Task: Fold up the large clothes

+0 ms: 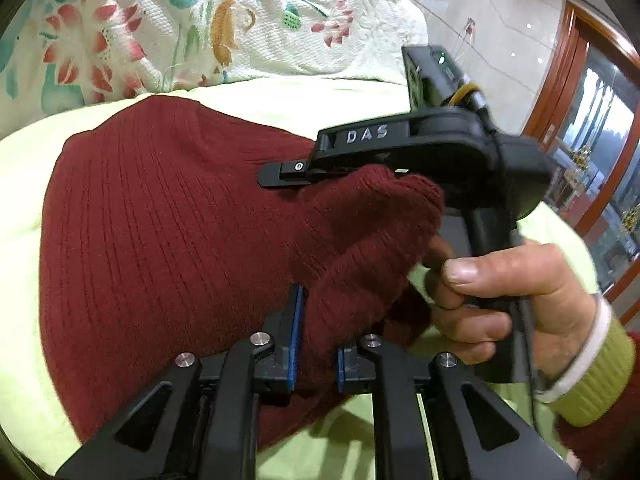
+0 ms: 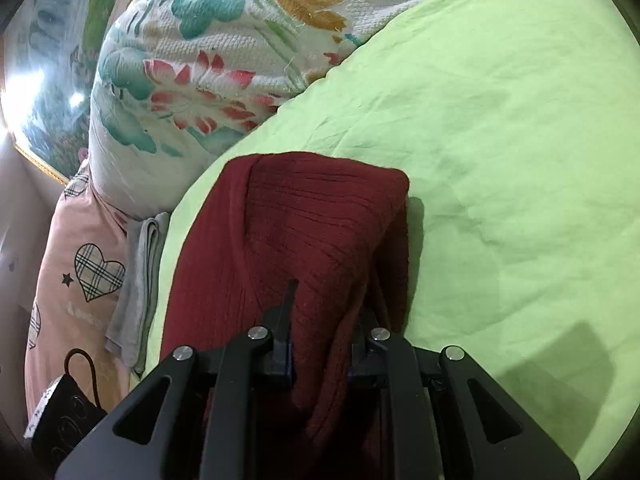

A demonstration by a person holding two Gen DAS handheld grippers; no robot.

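Observation:
A dark red ribbed knit sweater (image 1: 160,220) lies on a light green bed sheet (image 1: 280,100). My left gripper (image 1: 318,344) is shut on a bunched fold of the sweater near its lower right edge. The right gripper's body (image 1: 420,148), held by a hand (image 1: 500,292), is just beyond that fold, its fingers over the sweater. In the right wrist view, my right gripper (image 2: 324,340) is shut on a thick fold of the sweater (image 2: 304,220), which drapes away from it onto the sheet (image 2: 500,140).
A white floral quilt (image 1: 240,20) is piled at the far side of the bed. A pink heart-print cloth (image 2: 80,260), a grey folded cloth (image 2: 140,272) and a black item (image 2: 64,408) lie left of the sheet. A wooden-framed glass cabinet (image 1: 592,140) stands right.

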